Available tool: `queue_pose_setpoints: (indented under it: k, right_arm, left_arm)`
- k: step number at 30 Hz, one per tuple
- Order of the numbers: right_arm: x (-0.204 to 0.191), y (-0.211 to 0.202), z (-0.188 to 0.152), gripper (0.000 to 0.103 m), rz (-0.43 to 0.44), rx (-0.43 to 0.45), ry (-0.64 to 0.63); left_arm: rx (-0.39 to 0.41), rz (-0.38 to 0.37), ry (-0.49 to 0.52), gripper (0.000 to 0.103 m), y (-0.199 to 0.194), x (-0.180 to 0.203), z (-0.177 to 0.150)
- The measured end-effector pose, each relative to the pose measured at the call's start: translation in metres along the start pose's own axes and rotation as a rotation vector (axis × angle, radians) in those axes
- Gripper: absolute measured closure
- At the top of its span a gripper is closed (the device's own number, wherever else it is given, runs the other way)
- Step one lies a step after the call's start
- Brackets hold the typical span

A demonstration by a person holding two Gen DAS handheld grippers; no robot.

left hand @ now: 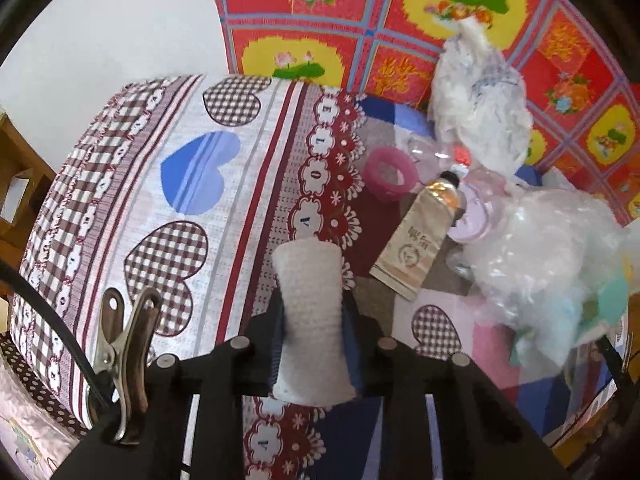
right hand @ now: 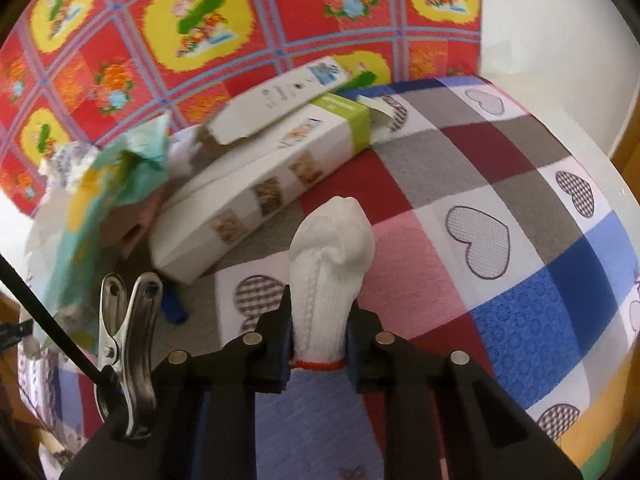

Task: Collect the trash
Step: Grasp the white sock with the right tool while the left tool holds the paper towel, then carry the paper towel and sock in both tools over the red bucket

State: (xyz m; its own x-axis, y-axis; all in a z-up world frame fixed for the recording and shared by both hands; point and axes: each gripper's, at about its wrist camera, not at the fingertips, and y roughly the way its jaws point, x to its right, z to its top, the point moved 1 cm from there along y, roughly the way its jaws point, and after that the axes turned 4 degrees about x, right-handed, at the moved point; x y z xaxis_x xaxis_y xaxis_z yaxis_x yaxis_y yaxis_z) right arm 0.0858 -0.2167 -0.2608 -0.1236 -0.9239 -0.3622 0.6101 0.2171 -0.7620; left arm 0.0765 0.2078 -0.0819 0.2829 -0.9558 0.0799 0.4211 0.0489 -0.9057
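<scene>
Left view: the bedspread (left hand: 132, 208) lies bare to the left and ahead, giving free passage. To the right, a tube (left hand: 420, 236), a pink ring (left hand: 390, 174), and crumpled plastic (left hand: 540, 248) block the way (packed close together). Right view: open quilt (right hand: 520, 240) to the right; boxes (right hand: 256, 184) and wrappers (right hand: 100, 208) obstruct the left.
</scene>
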Motion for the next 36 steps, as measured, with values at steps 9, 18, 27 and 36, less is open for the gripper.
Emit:
queue_pose_setpoints:
  k: [9, 18, 27, 36]
  right_arm:
    - [-0.046, -0.032, -0.012, 0.082, 0.079, 0.025, -0.076]
    - [-0.100, -0.071, -0.030, 0.082, 0.127, 0.063, -0.125]
    - [-0.163, -0.098, -0.061, 0.082, 0.193, 0.066, -0.177]
    - [-0.233, -0.121, -0.100, 0.082, 0.288, 0.042, -0.245]
  left_arm:
    - [0.039, -0.041, -0.022, 0.076, -0.033, -0.019, -0.006]
    - [0.074, -0.084, -0.022, 0.076, -0.065, -0.046, -0.016]
    - [0.117, -0.105, -0.026, 0.076, -0.103, -0.091, -0.035]
    - [0.170, -0.083, -0.028, 0.076, -0.137, -0.150, -0.063]
